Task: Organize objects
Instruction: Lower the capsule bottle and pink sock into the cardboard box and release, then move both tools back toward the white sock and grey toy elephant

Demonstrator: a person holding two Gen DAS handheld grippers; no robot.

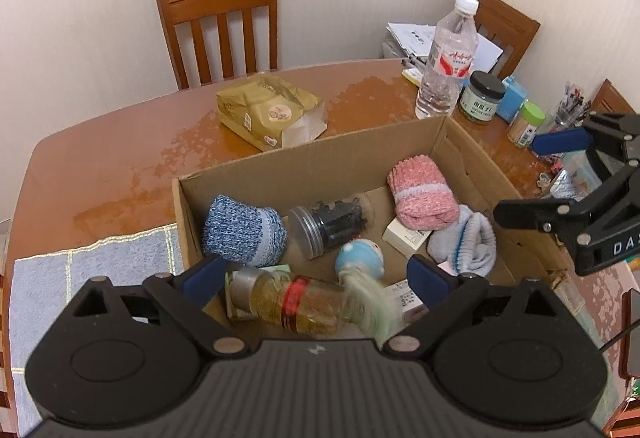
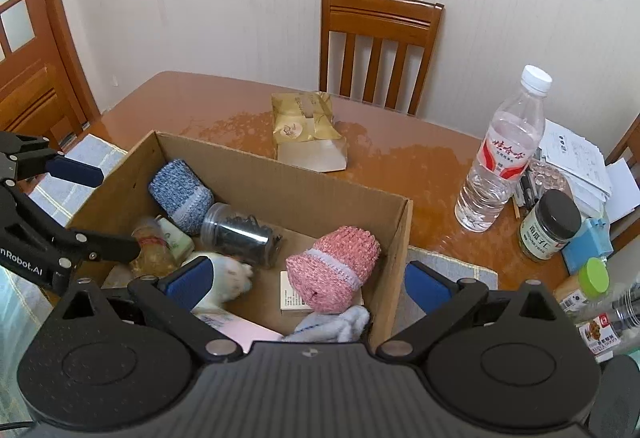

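Two tools, both with jaws wide apart and clamped on nothing, hang over an open cardboard box [image 1: 256, 173] on the bench [image 1: 120, 157].

Left tool [image 1: 316, 278]: tilted down into the box's near left part.
- Left of its left pad: blue knit sock roll [image 1: 244, 234], lying against the box wall.
- Between and just below the pads: glass jar with a red band [image 1: 296, 302], on its side, not pinched; judged to be lying free in the box.
- Ahead, centre: clear jar of dark clips [image 1: 328, 226], on its side, likely laid flat so it cannot topple.
- Just ahead of the right pad: blue round-headed doll [image 1: 360, 258], its pale hair blurred.
- Ahead right: pink sock roll [image 1: 422, 197] over a small white carton [image 1: 404, 236]; grey-blue sock [image 1: 464, 242] beside the right pad.

Right tool [image 2: 306, 280]: straddles the box's right wall, one pad inside, one outside over a grey cloth [image 2: 452, 266].
- Beyond the box, ahead: gold paper pouch [image 2: 304, 125], still on the bench.
- Far right, outside the box: water bottle [image 2: 500, 165], dark-lidded jar [image 2: 550, 226], green-capped jar [image 2: 584, 282]; judged next candidates for packing.
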